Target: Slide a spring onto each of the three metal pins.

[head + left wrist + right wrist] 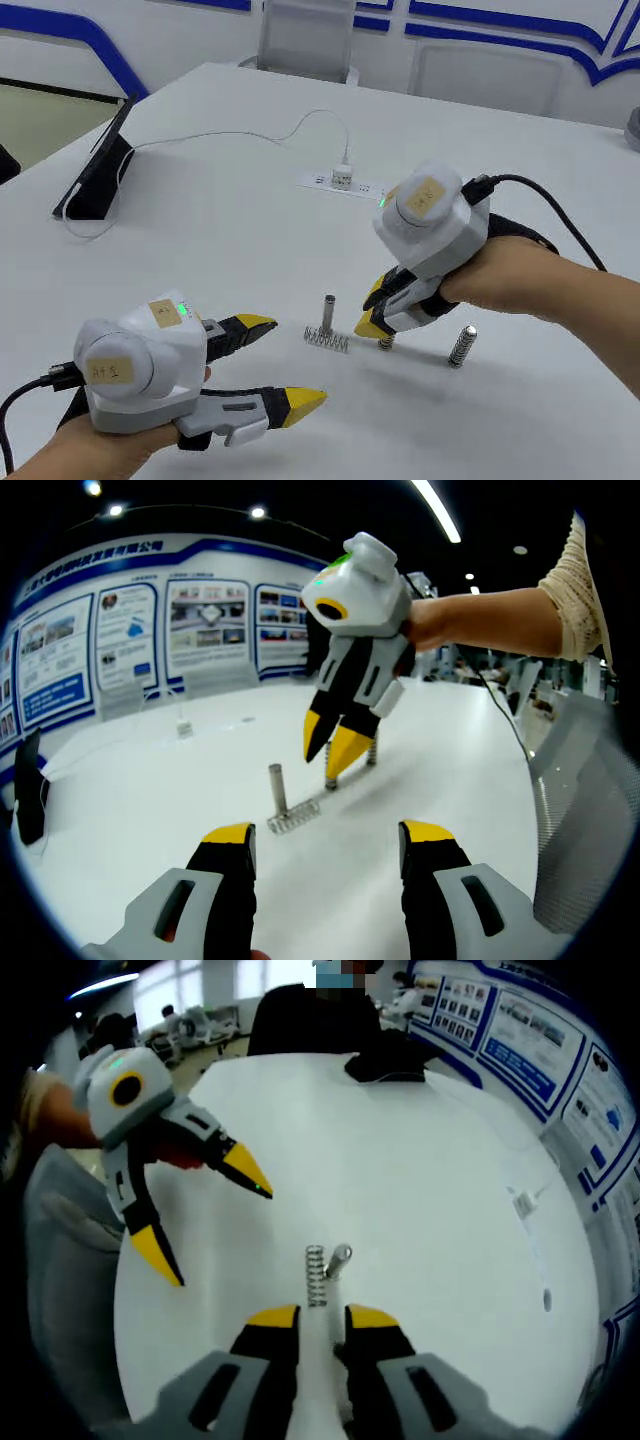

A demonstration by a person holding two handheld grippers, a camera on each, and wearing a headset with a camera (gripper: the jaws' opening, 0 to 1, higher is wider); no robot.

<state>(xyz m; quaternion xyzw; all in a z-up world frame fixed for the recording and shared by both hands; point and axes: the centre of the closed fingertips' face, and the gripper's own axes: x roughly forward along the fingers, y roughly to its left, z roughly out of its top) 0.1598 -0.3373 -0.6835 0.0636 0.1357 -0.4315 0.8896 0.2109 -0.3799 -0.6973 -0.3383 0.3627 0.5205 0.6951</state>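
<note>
A bare metal pin [327, 313] stands upright on the white table [220, 230], and a loose spring [326, 339] lies flat at its foot. To its right stand a second pin wearing a spring [385, 342] and a third pin wearing a spring [461, 346]. My right gripper [372, 322] points down at the second pin, its jaws narrowed around the top of that spring. My left gripper [285, 362] hovers open at the lower left, a short way from the loose spring [293, 818]. The bare pin [338, 1258] is just ahead of the right gripper [322, 1315].
A tablet on a stand [95, 170] sits at the far left, its cable running to a power strip with a charger [342, 180] mid-table. Chairs [305, 40] stand beyond the far edge. A person sits at the table's other end [300, 1020].
</note>
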